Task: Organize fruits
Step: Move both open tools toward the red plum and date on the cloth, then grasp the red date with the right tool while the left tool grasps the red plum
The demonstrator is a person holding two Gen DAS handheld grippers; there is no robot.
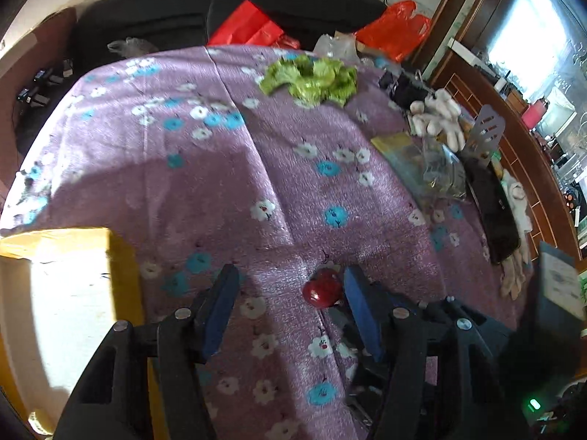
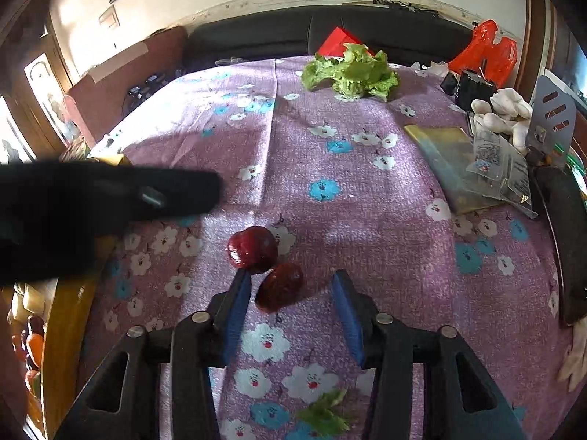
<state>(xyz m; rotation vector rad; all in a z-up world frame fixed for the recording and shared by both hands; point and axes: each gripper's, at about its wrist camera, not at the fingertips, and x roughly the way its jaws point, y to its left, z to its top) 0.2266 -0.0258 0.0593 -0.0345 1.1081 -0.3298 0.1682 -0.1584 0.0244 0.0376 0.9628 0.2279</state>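
Cloth covers the desk [image 2: 367, 220]: a purple tablecloth printed with white and blue flowers, creased down its middle, half in sun and half in shade. Far ahead of both grippers lies a bunch of lettuce [image 2: 352, 69], with a dark sofa [image 2: 256, 36] and red plastic bags [image 2: 484, 51] behind it against a pale wall. Ahead and to the right sit a clear packet [image 2: 502, 168] (its print is too small to read), a white plush toy [image 2: 502, 110] and a metal spatula [image 2: 550, 117]. The right gripper [image 2: 293, 286] has its jaws moderately apart with a dark red fruit [image 2: 280, 286] lying on the cloth between them, nearer the left finger, untouched as far as can be seen; its long axis runs diagonally, from near-left to far-right. A rounder red fruit [image 2: 253, 247] rests just beyond the left fingertip. The left gripper [image 1: 290, 282] stands wider open, with that round fruit close inside its right finger; a yellow box [image 1: 73, 293] sits at its left.
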